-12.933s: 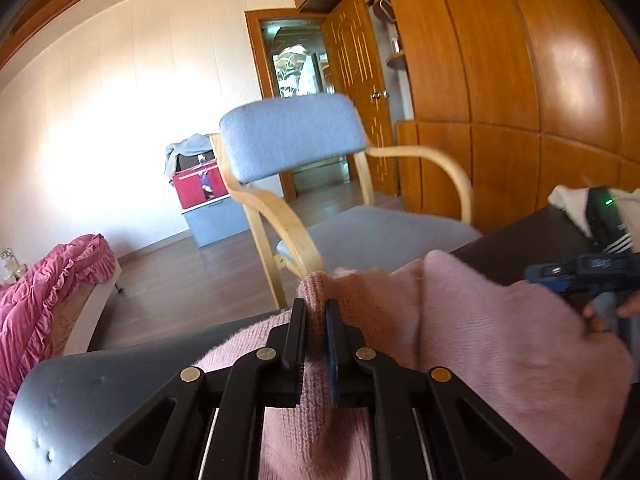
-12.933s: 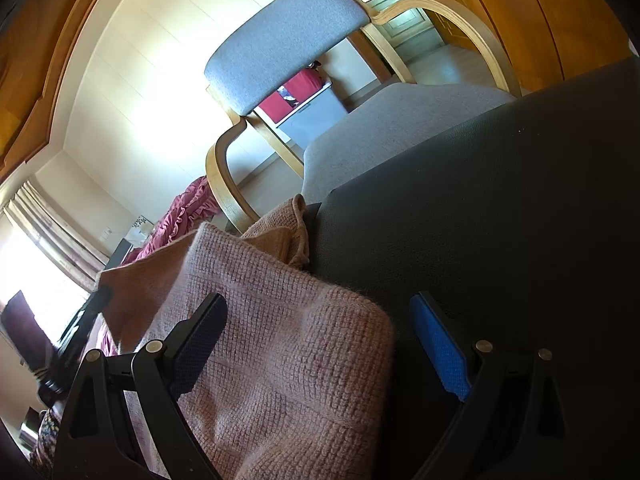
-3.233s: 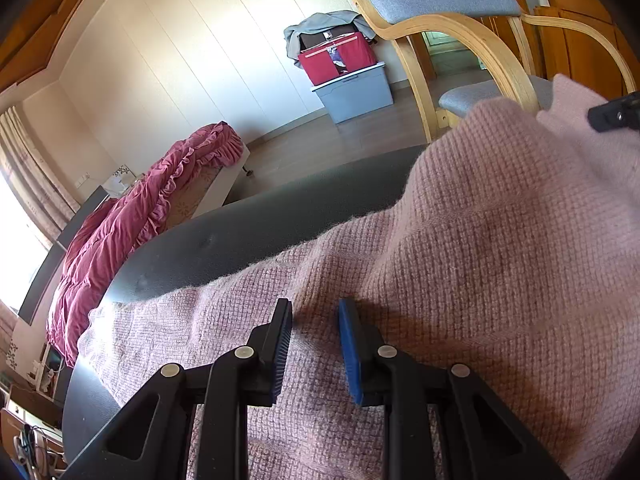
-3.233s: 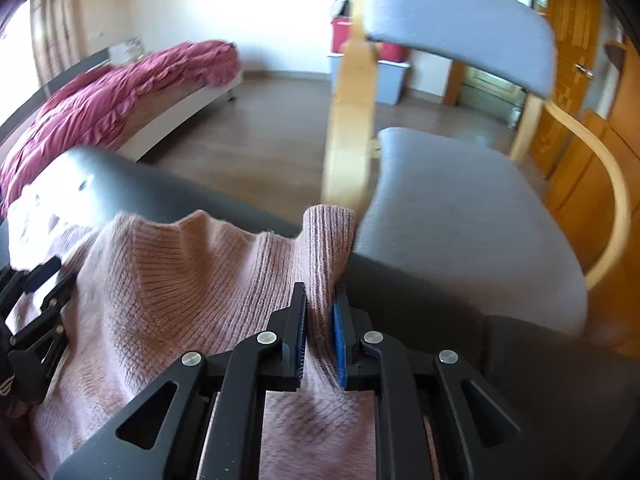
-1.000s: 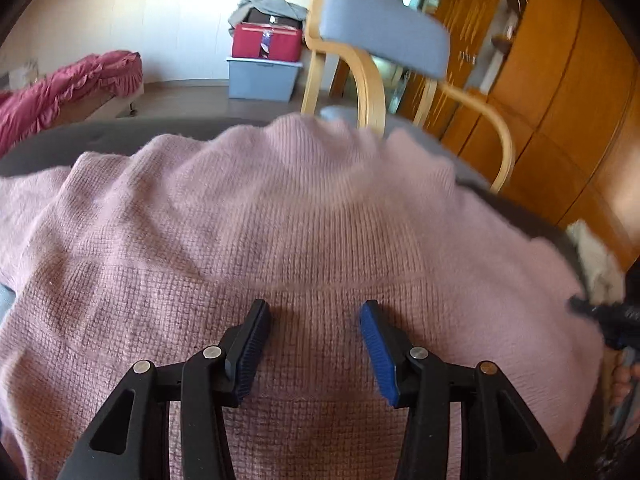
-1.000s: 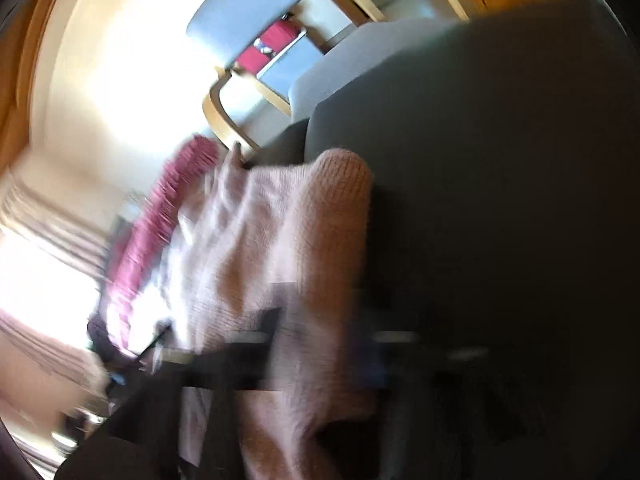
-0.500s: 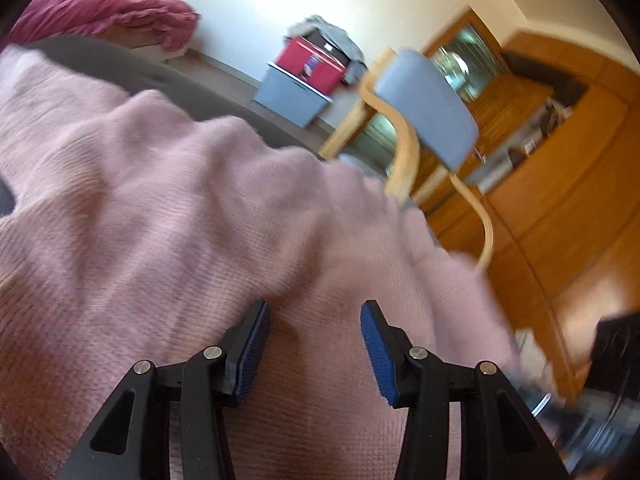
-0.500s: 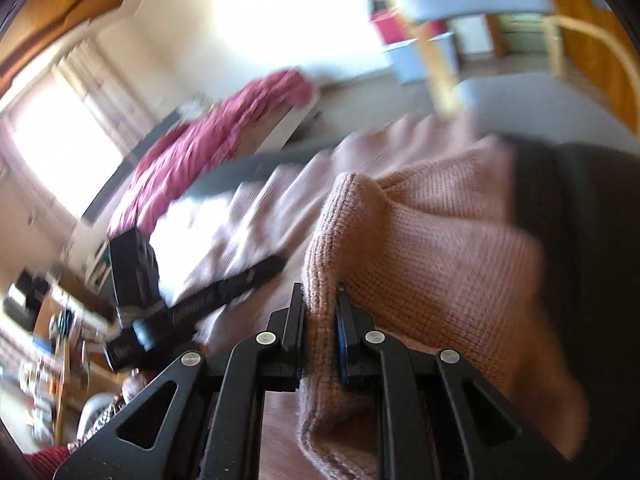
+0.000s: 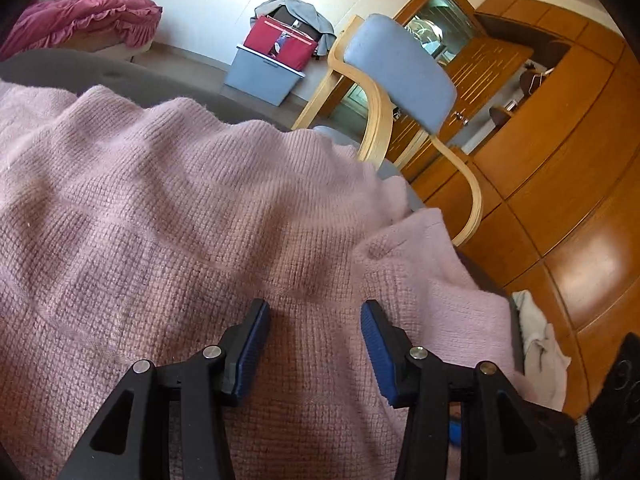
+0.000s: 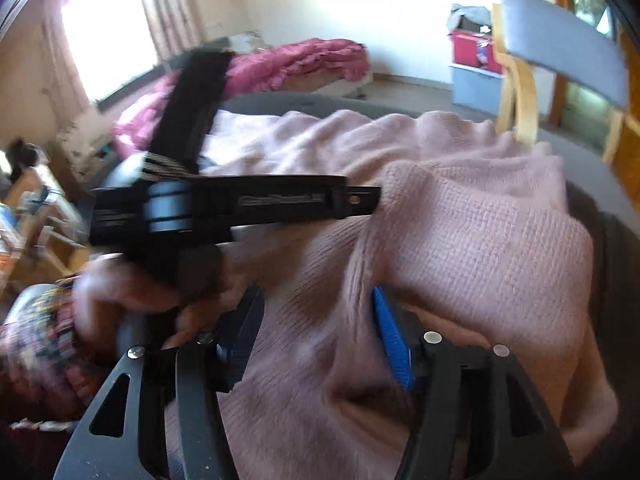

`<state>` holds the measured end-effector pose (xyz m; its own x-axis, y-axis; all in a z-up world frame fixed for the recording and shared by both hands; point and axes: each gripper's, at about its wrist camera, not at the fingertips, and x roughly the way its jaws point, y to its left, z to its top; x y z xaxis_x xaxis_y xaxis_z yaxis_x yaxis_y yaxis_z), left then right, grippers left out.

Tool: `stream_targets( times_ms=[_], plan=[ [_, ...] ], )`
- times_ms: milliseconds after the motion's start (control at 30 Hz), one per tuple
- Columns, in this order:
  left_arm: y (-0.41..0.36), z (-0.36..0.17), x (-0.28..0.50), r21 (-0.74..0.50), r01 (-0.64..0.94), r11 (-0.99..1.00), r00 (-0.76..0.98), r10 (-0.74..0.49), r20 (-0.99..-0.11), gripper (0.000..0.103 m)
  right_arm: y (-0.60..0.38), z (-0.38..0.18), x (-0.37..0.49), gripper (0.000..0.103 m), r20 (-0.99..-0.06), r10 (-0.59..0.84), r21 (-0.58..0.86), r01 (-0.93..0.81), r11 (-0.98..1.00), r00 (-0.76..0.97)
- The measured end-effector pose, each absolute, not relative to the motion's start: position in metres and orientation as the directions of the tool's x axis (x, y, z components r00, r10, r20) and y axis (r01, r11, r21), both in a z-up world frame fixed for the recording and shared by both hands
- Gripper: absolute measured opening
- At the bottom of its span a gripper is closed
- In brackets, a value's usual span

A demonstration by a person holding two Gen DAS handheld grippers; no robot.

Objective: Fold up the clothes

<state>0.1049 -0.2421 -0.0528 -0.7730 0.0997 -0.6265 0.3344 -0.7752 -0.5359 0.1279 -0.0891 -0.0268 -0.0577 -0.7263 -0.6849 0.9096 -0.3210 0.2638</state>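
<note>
Both grippers hover over the pink sweater [image 9: 168,216] filling the lower frame: left gripper [image 9: 316,340] gapes, gripping nothing; right gripper [image 10: 320,328] has just been opening, knit fold loose between.

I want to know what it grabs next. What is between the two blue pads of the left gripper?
Only the fuzzy pink knitted sweater: it lies spread under the open left gripper, unpinched, as the left wrist view shows.
</note>
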Motion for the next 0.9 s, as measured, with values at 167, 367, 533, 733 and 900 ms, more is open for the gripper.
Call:
stream_targets(
  times_ms=[167,367,533,733,900],
  plan=[
    [-0.244,-0.058,0.106,-0.531,0.338,-0.777,-0.77,0.096,-0.63,0.048,-0.015,-0.005,0.071,0.06,-0.485,-0.874,0.559,0.754,-0.344,-0.039],
    [-0.245,-0.059,0.102,-0.531,0.338,-0.777,-0.77,0.096,-0.631,0.048,0.041,-0.028,0.011,0.047,-0.58,-0.807,0.613,0.592,-0.523,-0.113],
    [-0.244,-0.059,0.101,-0.532,0.338,-0.776,-0.77,0.096,-0.631,0.048,0.037,-0.042,0.017,0.047,-0.668,-0.742,0.539,0.655,-0.53,-0.051],
    [-0.24,-0.06,0.098,-0.534,0.341,-0.774,-0.771,0.094,-0.629,0.048,0.009,-0.039,0.018,0.028,-0.643,-0.766,0.548,0.705,-0.451,0.01],
    [-0.241,-0.06,0.096,-0.543,0.347,-0.764,-0.776,0.091,-0.624,0.048,0.006,-0.022,0.023,0.02,-0.534,-0.844,0.569,0.718,-0.401,-0.048]
  ],
)
